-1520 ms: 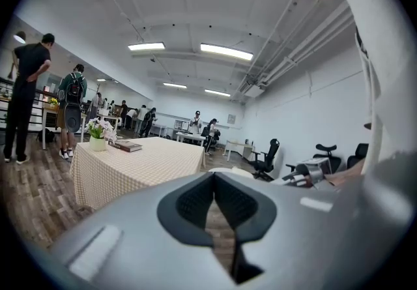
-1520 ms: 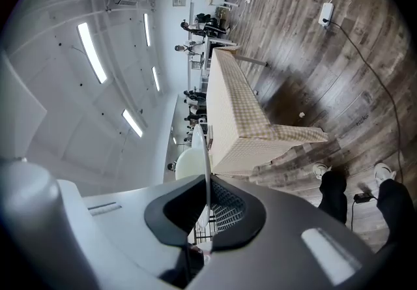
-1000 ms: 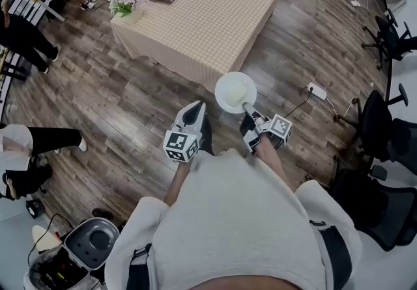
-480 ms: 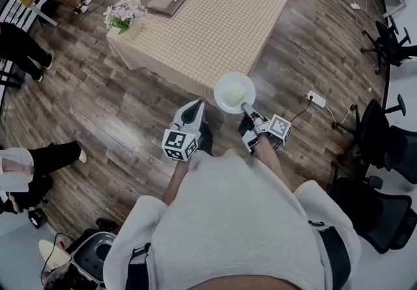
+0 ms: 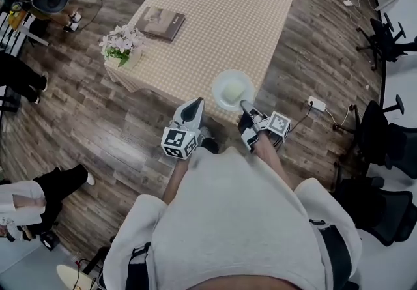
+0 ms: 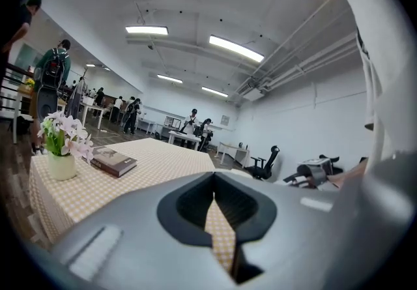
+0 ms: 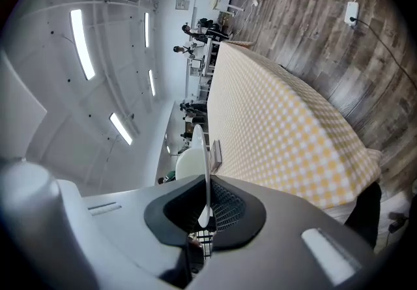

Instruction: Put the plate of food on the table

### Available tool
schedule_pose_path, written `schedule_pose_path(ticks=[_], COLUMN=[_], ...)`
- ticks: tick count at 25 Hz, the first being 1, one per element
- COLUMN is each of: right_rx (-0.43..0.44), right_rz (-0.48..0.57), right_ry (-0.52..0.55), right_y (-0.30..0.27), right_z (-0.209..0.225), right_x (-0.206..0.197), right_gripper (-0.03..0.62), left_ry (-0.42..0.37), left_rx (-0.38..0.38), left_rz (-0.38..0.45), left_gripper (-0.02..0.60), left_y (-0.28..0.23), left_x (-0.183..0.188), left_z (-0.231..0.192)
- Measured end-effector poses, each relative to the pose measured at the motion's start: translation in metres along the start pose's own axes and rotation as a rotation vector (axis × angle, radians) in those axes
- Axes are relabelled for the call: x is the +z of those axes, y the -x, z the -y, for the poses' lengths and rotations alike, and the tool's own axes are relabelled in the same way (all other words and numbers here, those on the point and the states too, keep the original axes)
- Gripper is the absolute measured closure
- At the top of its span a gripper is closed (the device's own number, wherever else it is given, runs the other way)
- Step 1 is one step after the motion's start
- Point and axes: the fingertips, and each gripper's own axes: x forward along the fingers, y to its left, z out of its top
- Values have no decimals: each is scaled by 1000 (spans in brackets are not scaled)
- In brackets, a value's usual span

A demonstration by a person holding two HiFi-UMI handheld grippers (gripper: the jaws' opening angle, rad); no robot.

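**Pinching a plate by its rim at the table's near edge**

The right gripper point(image 7: 206, 212) has its jaws clamped almost together on the thin rim of the plate point(image 5: 221, 81). Only that narrow edge sits between the pads. In the right gripper view the plate runs edge-on straight out from the jaws, so nearly all of it lies beyond the fingertips and none of it is supported from below. The food point(image 5: 234, 92), a pale mound, rests near the plate's middle, well forward of the grip.

That hold is the likely weak point. With so little rim in the pads and the load out ahead, the plate could pivot downward in the jaws, and a tilt would let the food slide off. A quick drop or a bump of the far rim on the cloth could also twist the rim out of the pads.

The left gripper point(image 6: 214, 216) has its jaws closed with nothing between them, and it hangs just beside the right one, giving the plate no help.

From the head view, the plate hovers over the near edge of the table point(image 5: 225, 8). Setting it down this close to the edge risks it overhanging or tipping off, so it probably needs carrying further in. Farther along the checked cloth, a book point(image 5: 160, 23) and flowers point(image 5: 122, 44) stand well apart from the plate, leaving open cloth ahead.
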Motion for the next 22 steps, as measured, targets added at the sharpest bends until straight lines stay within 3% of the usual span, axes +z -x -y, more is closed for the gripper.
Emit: schedule_pose_path(ticks=[9,22], right_rx=[33,19], right_rz=[14,10], right_ry=[12,1], right_y=[-73,-85], right_z=[-28,-23], right_x=[10,18], right_gripper=[585,585], left_ry=[4,4], left_rx=[-23,-41], left_rz=[5,-2], left_gripper=[573,574], left_y=[-26,-49], left_x=[19,18], left_z=[-65,-71])
